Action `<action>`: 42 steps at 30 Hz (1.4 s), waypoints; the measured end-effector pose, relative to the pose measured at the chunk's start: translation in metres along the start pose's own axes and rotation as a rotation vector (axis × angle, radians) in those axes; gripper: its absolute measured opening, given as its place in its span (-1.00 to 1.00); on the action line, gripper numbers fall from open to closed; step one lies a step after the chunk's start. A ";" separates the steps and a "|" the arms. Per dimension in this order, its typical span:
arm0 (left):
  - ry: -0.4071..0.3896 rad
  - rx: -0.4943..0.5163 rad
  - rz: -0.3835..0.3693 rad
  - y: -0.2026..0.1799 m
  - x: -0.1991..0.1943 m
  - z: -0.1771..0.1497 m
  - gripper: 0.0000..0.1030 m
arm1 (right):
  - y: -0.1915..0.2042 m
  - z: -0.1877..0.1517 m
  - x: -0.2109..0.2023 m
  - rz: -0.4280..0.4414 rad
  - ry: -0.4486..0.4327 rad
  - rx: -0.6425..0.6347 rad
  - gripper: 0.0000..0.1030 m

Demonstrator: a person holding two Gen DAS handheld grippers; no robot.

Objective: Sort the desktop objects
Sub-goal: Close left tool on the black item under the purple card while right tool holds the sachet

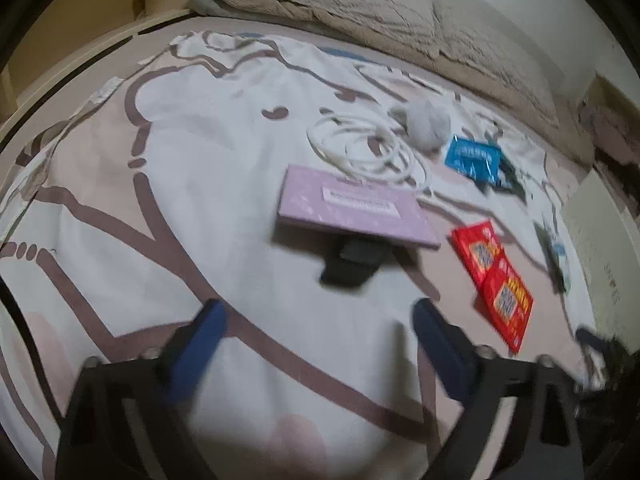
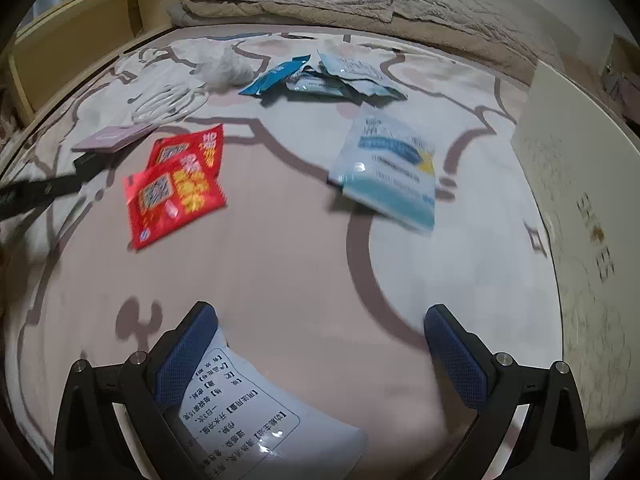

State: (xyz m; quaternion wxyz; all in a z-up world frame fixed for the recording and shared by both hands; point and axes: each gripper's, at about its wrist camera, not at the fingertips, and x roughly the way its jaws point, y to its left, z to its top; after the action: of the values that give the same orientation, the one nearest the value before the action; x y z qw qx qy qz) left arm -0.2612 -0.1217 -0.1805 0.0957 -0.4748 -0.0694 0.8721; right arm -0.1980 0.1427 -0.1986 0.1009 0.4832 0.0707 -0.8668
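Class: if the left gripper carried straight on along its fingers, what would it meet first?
Probably the black flat object lying partly under the pale purple flat box; the left gripper stands open above patterned bedsheet. Depth is uncertain.

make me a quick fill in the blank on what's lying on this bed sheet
1. The two overlapping snack packets are coloured ____.
2. The coiled white cable lies just beyond the ____ booklet.
3. Under the near edge of that booklet sticks out a small ____ object, too blurred to name.
4. The white sachet with black print lies between the right tongs, whose jaws stand ____.

Missing words: red; purple; black; open
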 end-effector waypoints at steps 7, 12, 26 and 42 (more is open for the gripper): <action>-0.038 0.019 -0.030 -0.011 0.003 0.010 0.22 | 0.003 -0.025 -0.016 -0.006 0.003 0.041 1.00; -0.045 0.081 -0.001 -0.026 0.010 0.009 -0.15 | 0.006 -0.038 -0.025 -0.010 -0.004 0.065 1.00; -0.054 0.159 -0.032 -0.041 -0.009 0.000 -0.51 | 0.005 -0.041 -0.026 0.002 -0.004 0.075 1.00; -0.028 0.231 -0.105 -0.073 -0.047 -0.039 -0.51 | -0.004 -0.051 -0.076 0.123 -0.053 0.112 1.00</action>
State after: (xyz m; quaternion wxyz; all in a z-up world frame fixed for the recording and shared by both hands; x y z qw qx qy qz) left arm -0.1964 -0.0607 -0.1476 0.1942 -0.4441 0.0053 0.8747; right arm -0.1184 0.1659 -0.1601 0.1287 0.4684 -0.0103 -0.8740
